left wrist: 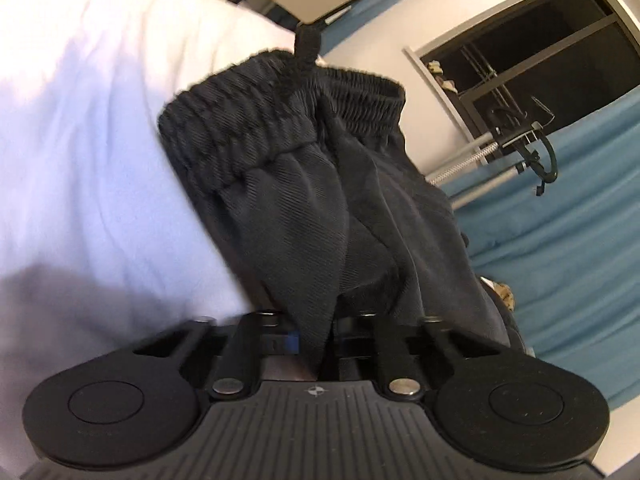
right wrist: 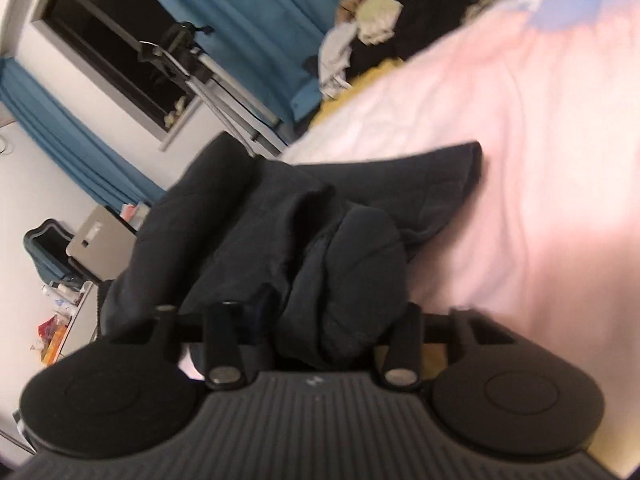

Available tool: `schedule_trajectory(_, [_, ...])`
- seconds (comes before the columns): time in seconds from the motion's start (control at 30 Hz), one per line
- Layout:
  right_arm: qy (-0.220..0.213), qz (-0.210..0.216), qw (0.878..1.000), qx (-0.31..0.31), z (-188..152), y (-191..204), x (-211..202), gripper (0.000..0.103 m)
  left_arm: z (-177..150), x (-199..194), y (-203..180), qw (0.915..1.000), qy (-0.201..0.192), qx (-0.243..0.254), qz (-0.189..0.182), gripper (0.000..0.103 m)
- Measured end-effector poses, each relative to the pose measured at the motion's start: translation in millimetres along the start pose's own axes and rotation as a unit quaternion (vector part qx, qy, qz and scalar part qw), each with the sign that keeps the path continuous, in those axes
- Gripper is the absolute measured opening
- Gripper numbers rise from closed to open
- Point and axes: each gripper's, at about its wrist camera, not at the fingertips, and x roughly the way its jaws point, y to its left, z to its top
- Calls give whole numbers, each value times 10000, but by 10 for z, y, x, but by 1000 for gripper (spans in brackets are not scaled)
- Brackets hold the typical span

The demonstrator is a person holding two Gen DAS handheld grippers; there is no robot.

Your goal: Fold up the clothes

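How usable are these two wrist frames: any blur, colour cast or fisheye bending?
Left wrist: dark garment fairly sharp, weave visible; white bedding blown out and bluish; window frame bent by the fisheye. Right wrist: softer throughout, garment smeared, bedding tinted pink.

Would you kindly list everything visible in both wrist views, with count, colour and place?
dark garment: one, black, elastic waistband up, bunched on the bed
bed sheet: one, pale pink-white, under the garment
curtains: blue, along the far wall
window: one, dark, between the curtains
clothes pile: one, mixed colours, far end of the bed
left gripper: one, black, shut on the dark garment
right gripper: one, black, shut on the dark garment
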Motion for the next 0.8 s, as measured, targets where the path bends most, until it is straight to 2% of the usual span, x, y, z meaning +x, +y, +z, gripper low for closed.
schedule_trajectory(0.07, [-223, 88, 9997, -112, 51, 91, -81, 25, 17, -63, -56, 9998, -169, 65, -39, 10])
schedule_trajectory(0.13, [-445, 176, 9986, -225, 102, 182, -162, 23, 36, -194, -150, 9983, -496, 256, -139, 8])
schedule_trajectory(0.27, [-968, 347, 9938, -420, 290, 395, -375, 20, 141, -488, -202, 9931, -1087, 120, -422, 7])
schedule_trajectory(0.43, [-1779, 276, 9836, -105, 645, 342, -907, 19, 356, -838, -90, 9844, -1473, -581, -769, 7])
schedule_trajectory(0.57, [-2580, -20, 9652, 422, 1022, -8, -1352, 19, 508, -1023, 63, 9789, -1475, -1082, -915, 7])
schedule_trajectory(0.67, [-3112, -497, 9454, 835, 1288, -388, -1573, 19, 547, -943, 180, 9828, -1052, -1310, -764, 7])
schedule_trajectory(0.73, [-3142, -896, 9394, 1042, 1375, -713, -1595, 20, 489, -798, 244, 9865, -676, -1378, -579, 7])
schedule_trajectory(0.8, [-2903, -1156, 9422, 1211, 1374, -1070, -1489, 21, 408, -728, 256, 9906, -694, -1116, -374, 8])
